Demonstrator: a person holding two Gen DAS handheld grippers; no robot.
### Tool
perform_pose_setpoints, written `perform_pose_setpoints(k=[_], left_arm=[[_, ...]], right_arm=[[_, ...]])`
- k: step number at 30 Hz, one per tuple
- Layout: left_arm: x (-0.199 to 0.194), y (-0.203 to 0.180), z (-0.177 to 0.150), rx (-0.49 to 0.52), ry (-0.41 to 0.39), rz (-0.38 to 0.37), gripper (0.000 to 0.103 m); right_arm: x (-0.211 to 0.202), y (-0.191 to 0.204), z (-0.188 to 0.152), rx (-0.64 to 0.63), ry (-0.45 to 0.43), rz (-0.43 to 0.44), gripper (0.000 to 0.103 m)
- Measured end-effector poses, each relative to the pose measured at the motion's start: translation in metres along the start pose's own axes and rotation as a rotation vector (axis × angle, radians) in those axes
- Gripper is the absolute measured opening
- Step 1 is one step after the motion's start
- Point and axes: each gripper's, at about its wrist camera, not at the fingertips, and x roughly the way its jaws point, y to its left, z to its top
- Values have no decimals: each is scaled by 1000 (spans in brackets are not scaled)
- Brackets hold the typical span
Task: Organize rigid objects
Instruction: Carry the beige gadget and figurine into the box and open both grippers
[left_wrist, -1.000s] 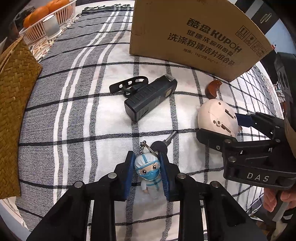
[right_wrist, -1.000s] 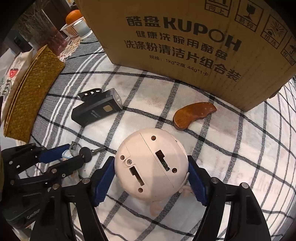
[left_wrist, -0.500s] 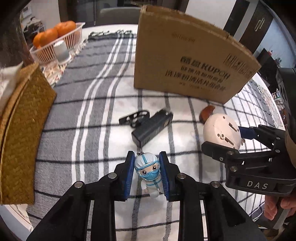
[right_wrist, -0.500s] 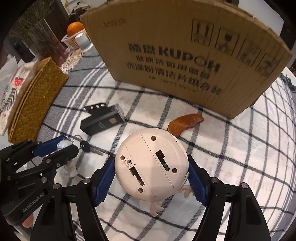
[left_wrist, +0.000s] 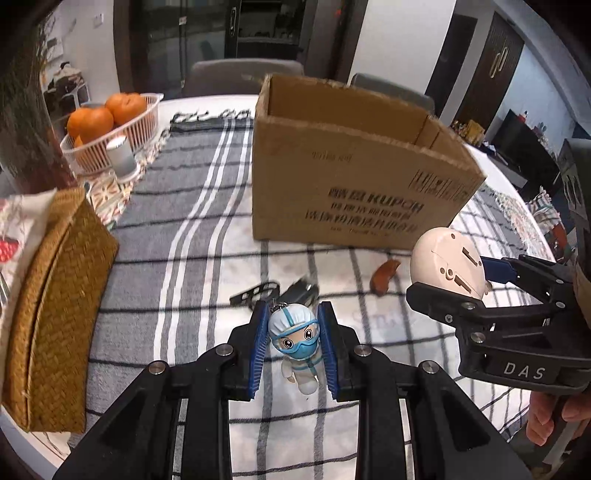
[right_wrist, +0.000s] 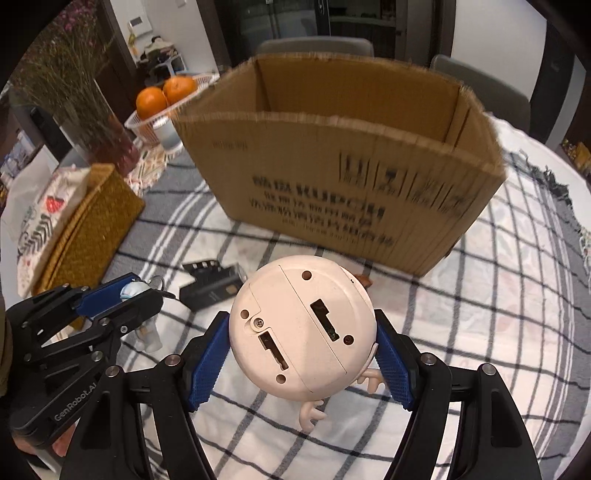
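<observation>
My left gripper (left_wrist: 294, 325) is shut on a small masked-figure keychain (left_wrist: 295, 341), held above the checked cloth. Seen from the right wrist, the same keychain (right_wrist: 147, 332) hangs in that gripper (right_wrist: 127, 295) at lower left. My right gripper (right_wrist: 303, 336) is shut on a round pink toy (right_wrist: 303, 325) whose flat underside with slots faces the camera; the left wrist view shows that toy (left_wrist: 448, 260) at the right. Beyond both stands an open cardboard box (left_wrist: 354, 177), its top open and inside walls visible (right_wrist: 354, 99). Its floor is hidden.
A black flashlight with strap (right_wrist: 210, 286) and a brown curved piece (left_wrist: 386, 275) lie on the cloth before the box. A woven straw mat (left_wrist: 51, 306) sits at left. A white basket of oranges (left_wrist: 110, 129) and a vase of dried stems (right_wrist: 96, 122) stand behind. A hand (left_wrist: 554, 417) grips the right tool.
Both grippers have risen with their loads and tilted up, so the box's open top and the room behind now show. The keychain's key has left the cloth.
</observation>
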Motion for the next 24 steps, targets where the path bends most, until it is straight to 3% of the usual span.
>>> perform_pose_setpoints(k=[9, 24], left_arm=[[-29, -15, 21, 41, -90, -31, 27], [-58, -41, 78, 144, -172, -49, 27]], right_arm=[[-47, -3, 13, 1, -121, -22, 75], [-93, -20, 46, 74, -223, -22, 75]])
